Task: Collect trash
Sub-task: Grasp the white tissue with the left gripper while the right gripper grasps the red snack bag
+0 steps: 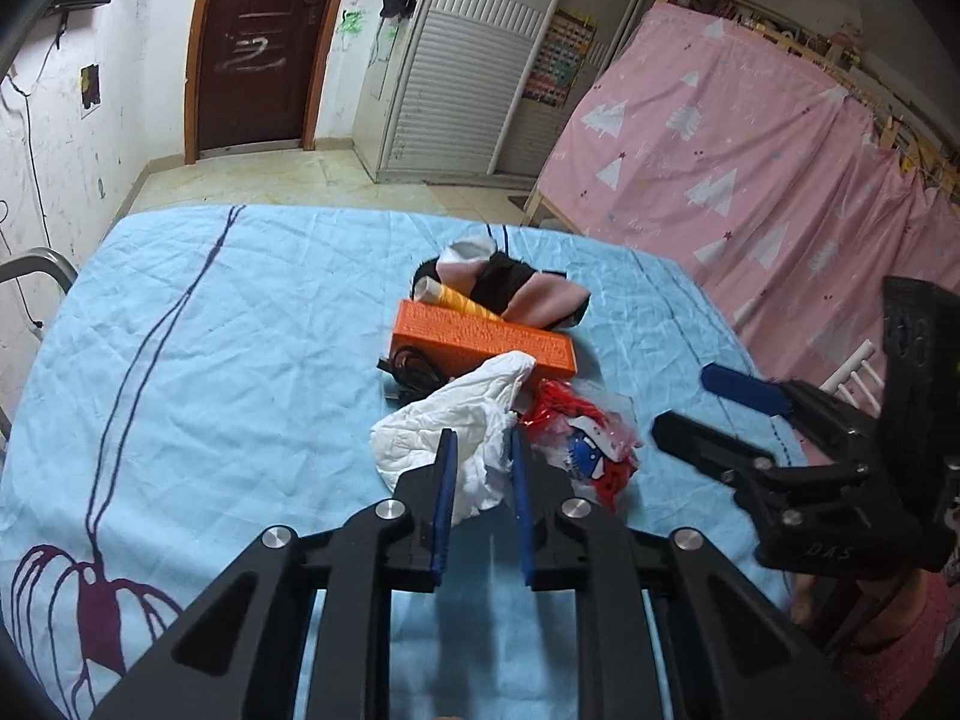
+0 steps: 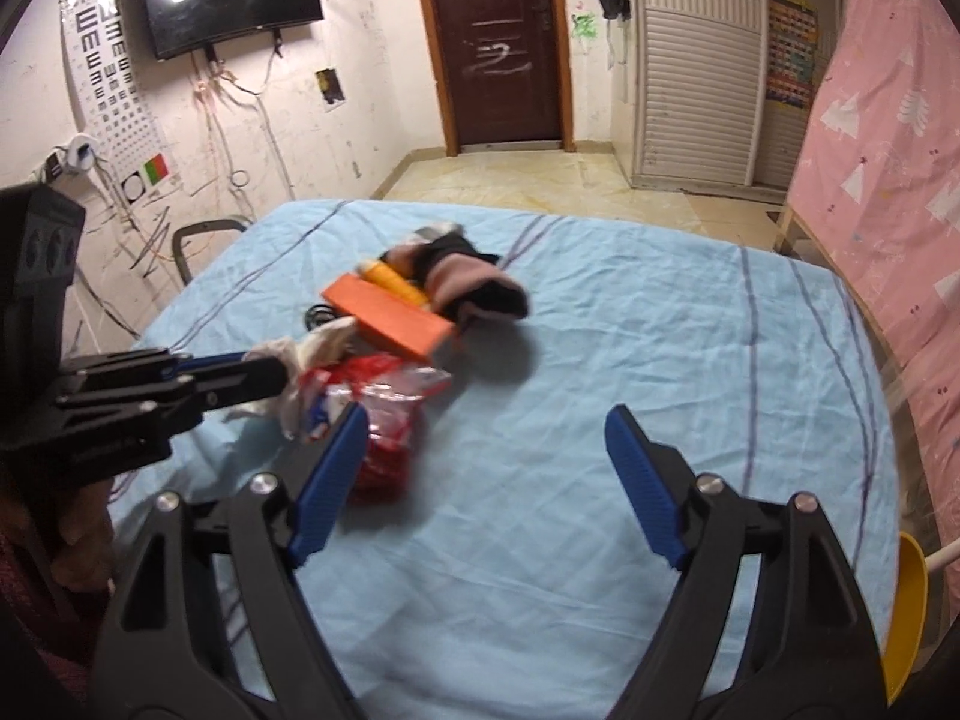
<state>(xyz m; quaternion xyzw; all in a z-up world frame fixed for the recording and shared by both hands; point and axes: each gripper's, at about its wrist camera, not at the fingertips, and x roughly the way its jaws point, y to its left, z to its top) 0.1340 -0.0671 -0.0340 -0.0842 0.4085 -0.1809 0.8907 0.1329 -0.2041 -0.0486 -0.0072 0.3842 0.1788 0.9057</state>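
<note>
A crumpled white tissue [image 1: 456,426] lies on the blue sheet, and my left gripper [image 1: 483,450] is shut on its near end. It also shows in the right wrist view [image 2: 300,360] beside the left gripper [image 2: 264,375]. A red, white and blue plastic wrapper [image 1: 585,444] lies just right of the tissue; in the right wrist view the wrapper [image 2: 384,414] sits beside my left fingertip. My right gripper [image 2: 486,438] is open and empty over bare sheet, and it shows in the left wrist view [image 1: 690,402] right of the wrapper.
An orange box [image 1: 480,336], a yellow tube [image 1: 459,300], a black cable [image 1: 411,366] and pink-and-black socks [image 1: 516,288] lie behind the trash. The bed [image 2: 600,360] has a pink curtain [image 1: 750,168] on the right. A yellow object [image 2: 906,600] sits at the bed's right edge.
</note>
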